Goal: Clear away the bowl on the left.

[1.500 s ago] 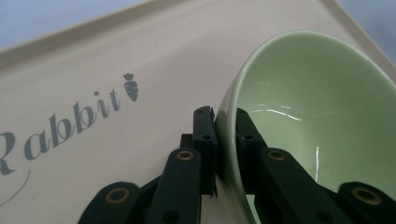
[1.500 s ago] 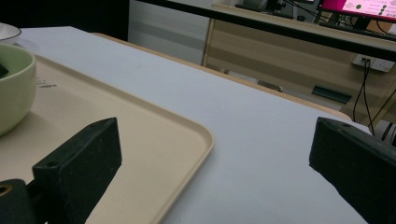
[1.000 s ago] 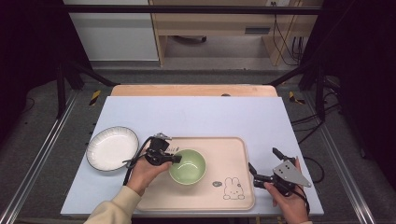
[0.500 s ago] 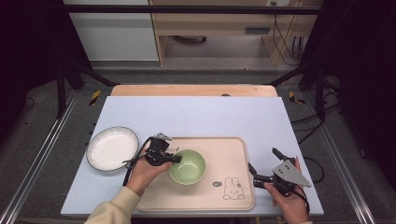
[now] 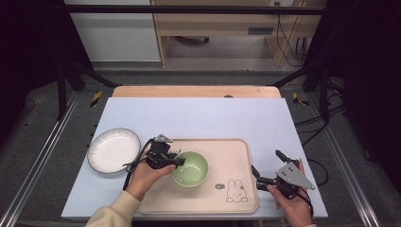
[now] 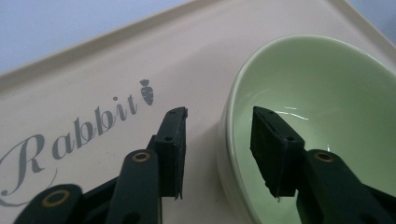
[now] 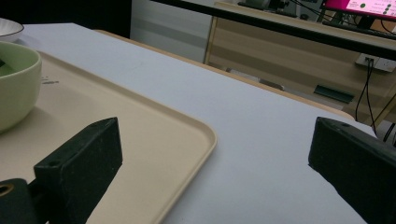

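Observation:
A light green bowl [image 5: 189,169] stands on the left half of a beige tray [image 5: 236,151] printed with a rabbit. My left gripper [image 5: 179,159] is at the bowl's left rim. In the left gripper view the bowl [image 6: 327,116] has one jaw inside it and one outside over the tray [image 6: 93,70]; the left gripper [image 6: 219,116] is open, with a gap on both sides of the rim. My right gripper [image 5: 265,161] is open at the tray's right edge, nothing between its jaws. From the right gripper [image 7: 217,130] the tray corner [image 7: 154,135] and bowl [image 7: 14,84] lie ahead.
A white plate [image 5: 113,150] with a dark rim lies on the pale blue tabletop [image 5: 203,118] left of the tray. A wooden bench and cables stand beyond the table's far edge. Metal frame rails run along both sides.

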`<state>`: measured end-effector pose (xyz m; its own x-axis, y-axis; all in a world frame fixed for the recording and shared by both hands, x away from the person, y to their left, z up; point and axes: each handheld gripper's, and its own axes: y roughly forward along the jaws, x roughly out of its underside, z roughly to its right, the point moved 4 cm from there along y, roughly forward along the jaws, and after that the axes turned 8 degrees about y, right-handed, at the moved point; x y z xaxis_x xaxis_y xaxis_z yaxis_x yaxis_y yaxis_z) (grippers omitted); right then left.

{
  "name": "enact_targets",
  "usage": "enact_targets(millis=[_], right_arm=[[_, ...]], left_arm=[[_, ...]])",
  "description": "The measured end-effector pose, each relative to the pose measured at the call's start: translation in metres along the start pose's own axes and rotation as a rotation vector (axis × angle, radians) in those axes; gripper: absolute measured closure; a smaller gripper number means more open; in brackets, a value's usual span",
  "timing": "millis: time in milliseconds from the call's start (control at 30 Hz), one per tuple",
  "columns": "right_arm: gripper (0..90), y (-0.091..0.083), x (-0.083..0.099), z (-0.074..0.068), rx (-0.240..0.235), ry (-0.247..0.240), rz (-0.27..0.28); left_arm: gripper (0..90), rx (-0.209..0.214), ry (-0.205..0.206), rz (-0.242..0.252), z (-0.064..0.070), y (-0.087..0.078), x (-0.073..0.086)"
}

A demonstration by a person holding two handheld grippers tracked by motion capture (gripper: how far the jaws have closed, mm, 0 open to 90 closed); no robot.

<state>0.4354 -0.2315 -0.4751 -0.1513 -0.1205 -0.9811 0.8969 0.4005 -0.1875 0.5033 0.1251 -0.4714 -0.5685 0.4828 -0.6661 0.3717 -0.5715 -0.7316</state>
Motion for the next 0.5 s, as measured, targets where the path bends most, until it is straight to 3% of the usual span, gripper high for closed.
enact_targets(millis=[133, 500], right_arm=[[2.9, 0.0001, 0.0000, -0.0006, -0.002, -0.001, -0.002], [2.9, -0.0001, 0.0001, -0.0005, -0.001, -0.003, -0.004]], left_arm=[[48.6, -0.007, -0.003, 0.002, -0.0008, -0.0007, -0.0014], [28.6, -0.029, 0.040, 0.030, -0.0027, -0.0045, -0.0047]])
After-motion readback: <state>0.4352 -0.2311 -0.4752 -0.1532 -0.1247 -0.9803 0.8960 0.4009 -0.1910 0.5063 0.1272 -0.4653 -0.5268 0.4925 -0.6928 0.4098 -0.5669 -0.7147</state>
